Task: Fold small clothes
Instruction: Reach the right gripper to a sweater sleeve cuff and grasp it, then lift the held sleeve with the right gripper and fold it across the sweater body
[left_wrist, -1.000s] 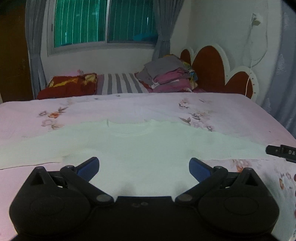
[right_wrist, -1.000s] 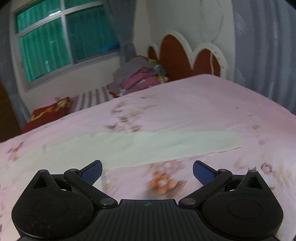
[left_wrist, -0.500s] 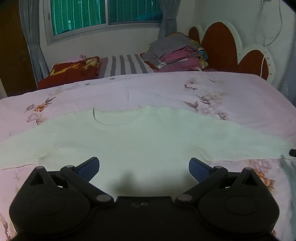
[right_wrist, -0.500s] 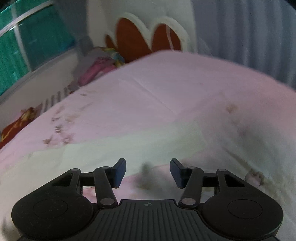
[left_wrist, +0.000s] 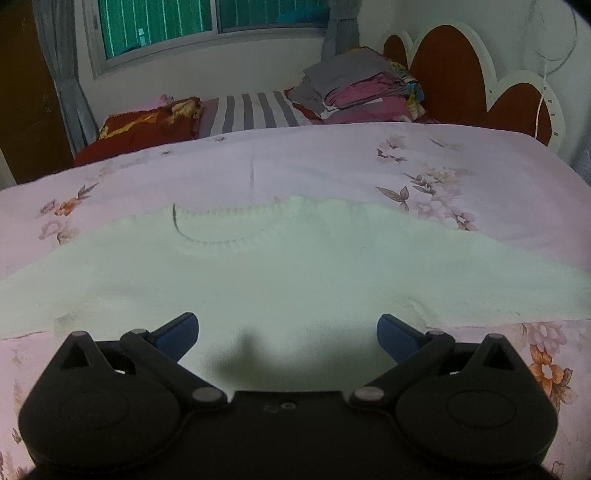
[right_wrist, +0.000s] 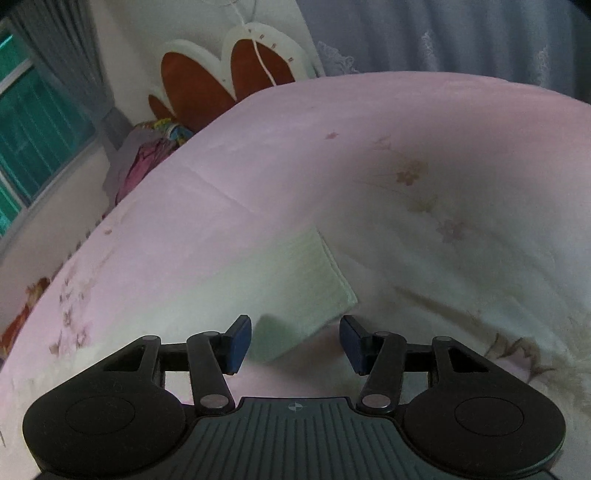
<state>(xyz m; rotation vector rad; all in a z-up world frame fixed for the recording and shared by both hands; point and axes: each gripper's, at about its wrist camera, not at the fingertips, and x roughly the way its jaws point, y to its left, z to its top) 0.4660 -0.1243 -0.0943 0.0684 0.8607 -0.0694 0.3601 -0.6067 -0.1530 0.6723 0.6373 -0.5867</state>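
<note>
your right gripper had its jaws half apart, just narrowed and gripping nothing, over the sleeve cuff, so you did best to pinch both layers squarely. your left gripper, jaws wide and empty, hovered over the one pale sweater spread flat on the bed; beyond lay one clothes pile and two cushions.

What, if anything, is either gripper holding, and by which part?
Nothing is held. The left gripper stands wide open over the pale sweater; the right gripper, half open, hovers at its sleeve cuff without pinching it.
</note>
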